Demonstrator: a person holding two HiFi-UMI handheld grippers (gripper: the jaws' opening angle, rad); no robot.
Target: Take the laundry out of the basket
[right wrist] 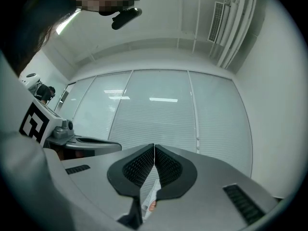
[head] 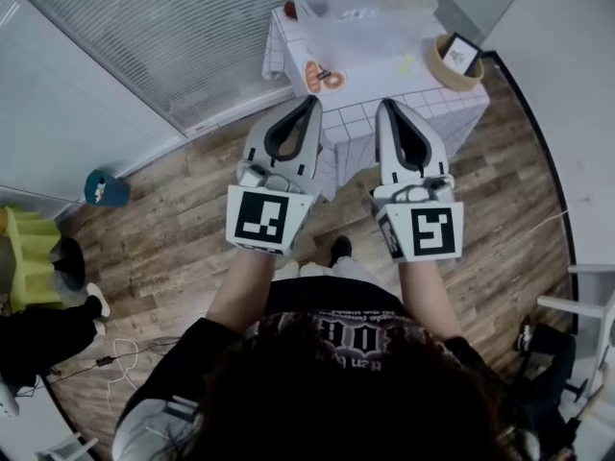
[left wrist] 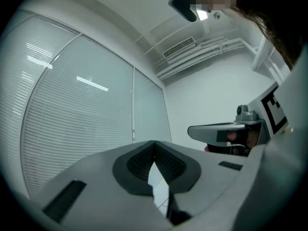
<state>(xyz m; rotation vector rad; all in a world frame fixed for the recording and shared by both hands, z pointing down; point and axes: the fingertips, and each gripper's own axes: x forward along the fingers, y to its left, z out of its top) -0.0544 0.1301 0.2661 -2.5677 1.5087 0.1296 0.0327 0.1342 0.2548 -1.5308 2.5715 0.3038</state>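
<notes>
In the head view a translucent plastic basket (head: 360, 12) stands on a small table with a white checked cloth (head: 428, 113); I cannot make out what lies in it. Both grippers are held side by side in front of me, pointing at the table's near edge. My left gripper (head: 313, 100) is shut with nothing between its jaws, and in the left gripper view (left wrist: 154, 143) its dark pads meet at the tip. My right gripper (head: 384, 104) is likewise shut and empty, with its pads together in the right gripper view (right wrist: 154, 147). Neither gripper touches the basket.
A round wicker tray with a small framed picture (head: 456, 60) sits on the table's right corner, and an orange-and-white item (head: 322, 77) hangs at its near edge. A teal object (head: 106, 188) and a yellow thing (head: 29, 253) are on the wooden floor at left. Blinds cover the wall (head: 183, 36).
</notes>
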